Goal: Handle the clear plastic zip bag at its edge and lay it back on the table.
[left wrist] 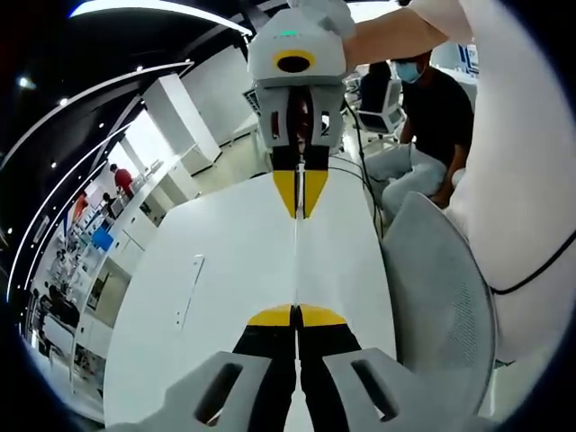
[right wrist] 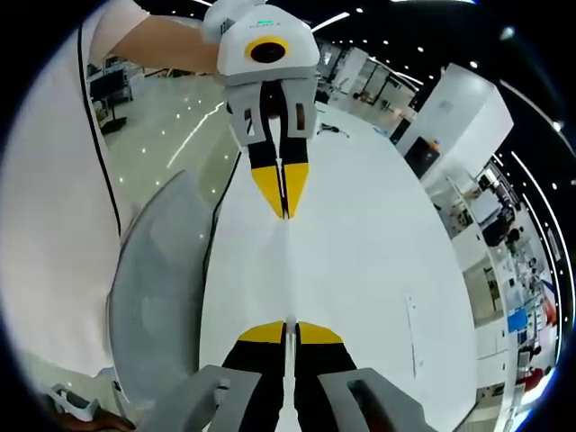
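The clear zip bag (left wrist: 296,261) is stretched edge-on above the white table (left wrist: 225,270), showing as a thin pale line. My left gripper (left wrist: 296,315) is shut on its near end, yellow tips pressed together. Facing it from the top of the left gripper view, my right gripper (left wrist: 300,193) is shut on the far end. The right gripper view shows the same hold in reverse. There the right gripper (right wrist: 288,331) pinches the bag (right wrist: 288,270) at the bottom and the left gripper (right wrist: 285,193) pinches it at the top, over the table (right wrist: 360,252).
A grey mesh chair (left wrist: 432,297) (right wrist: 157,288) stands against the table's edge beside the person in white holding the grippers. A narrow slot (left wrist: 189,288) (right wrist: 411,333) marks the tabletop. Another person in a dark shirt (left wrist: 436,103) sits beyond the table.
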Action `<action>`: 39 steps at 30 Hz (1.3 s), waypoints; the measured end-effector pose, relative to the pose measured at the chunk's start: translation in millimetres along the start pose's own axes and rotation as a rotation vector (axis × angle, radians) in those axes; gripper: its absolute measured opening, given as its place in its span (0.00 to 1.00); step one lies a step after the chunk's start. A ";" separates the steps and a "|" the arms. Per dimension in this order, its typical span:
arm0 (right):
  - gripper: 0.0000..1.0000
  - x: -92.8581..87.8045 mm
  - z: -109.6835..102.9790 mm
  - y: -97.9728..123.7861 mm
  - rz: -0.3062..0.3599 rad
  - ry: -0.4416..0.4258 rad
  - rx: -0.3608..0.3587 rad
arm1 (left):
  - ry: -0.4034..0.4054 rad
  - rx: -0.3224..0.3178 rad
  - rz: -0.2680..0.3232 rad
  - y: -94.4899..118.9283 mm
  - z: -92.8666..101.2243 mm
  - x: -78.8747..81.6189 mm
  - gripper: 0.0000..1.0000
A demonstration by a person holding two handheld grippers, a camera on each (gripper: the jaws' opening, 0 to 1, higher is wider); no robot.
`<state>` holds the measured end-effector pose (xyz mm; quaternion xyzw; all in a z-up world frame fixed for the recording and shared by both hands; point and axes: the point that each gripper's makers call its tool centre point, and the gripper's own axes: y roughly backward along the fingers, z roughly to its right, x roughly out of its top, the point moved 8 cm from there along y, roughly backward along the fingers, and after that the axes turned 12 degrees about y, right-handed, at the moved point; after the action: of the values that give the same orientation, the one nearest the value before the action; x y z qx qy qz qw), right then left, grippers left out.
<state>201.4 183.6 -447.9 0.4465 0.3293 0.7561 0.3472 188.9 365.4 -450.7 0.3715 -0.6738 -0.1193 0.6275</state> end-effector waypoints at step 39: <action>0.00 -21.3 -6.0 11.4 -0.025 -0.053 -0.004 | -0.006 0.031 -0.004 7.6 -5.8 -9.2 0.00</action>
<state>201.0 158.8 -450.5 0.4615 0.3240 0.7403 0.3661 191.1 378.5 -451.8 0.3822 -0.6767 -0.1112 0.6194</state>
